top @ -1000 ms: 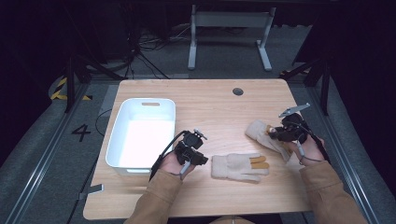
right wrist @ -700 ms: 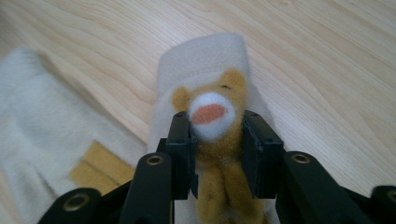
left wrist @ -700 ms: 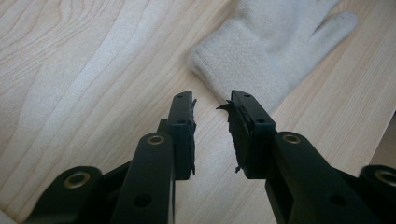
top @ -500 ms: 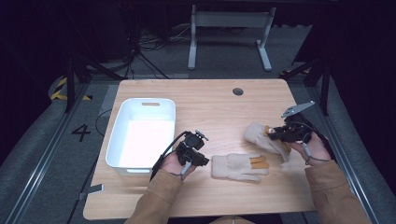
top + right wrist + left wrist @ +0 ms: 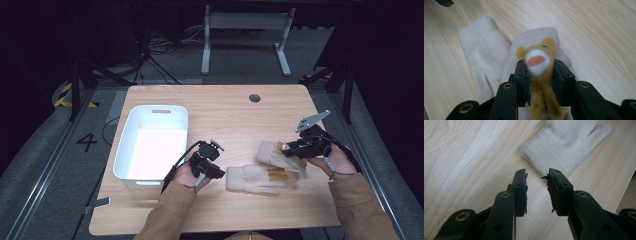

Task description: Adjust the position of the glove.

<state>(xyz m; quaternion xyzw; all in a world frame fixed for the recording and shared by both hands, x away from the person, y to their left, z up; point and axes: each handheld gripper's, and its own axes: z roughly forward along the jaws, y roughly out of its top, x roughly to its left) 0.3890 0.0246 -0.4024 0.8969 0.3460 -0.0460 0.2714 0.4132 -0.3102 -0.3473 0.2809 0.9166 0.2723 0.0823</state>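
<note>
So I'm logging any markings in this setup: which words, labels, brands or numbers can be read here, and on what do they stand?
"4": painted in dark on the grey floor left of the table, beside the white bin.
No readable text shows on the gloves, the left gripper or the right gripper.

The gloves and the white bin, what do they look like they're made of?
Gloves: cream knit or fleece, going by the fuzzy nap and ribbed cuff; one has a tan plush animal face. White bin: likely moulded plastic, with smooth glossy walls and rounded corners.
</note>
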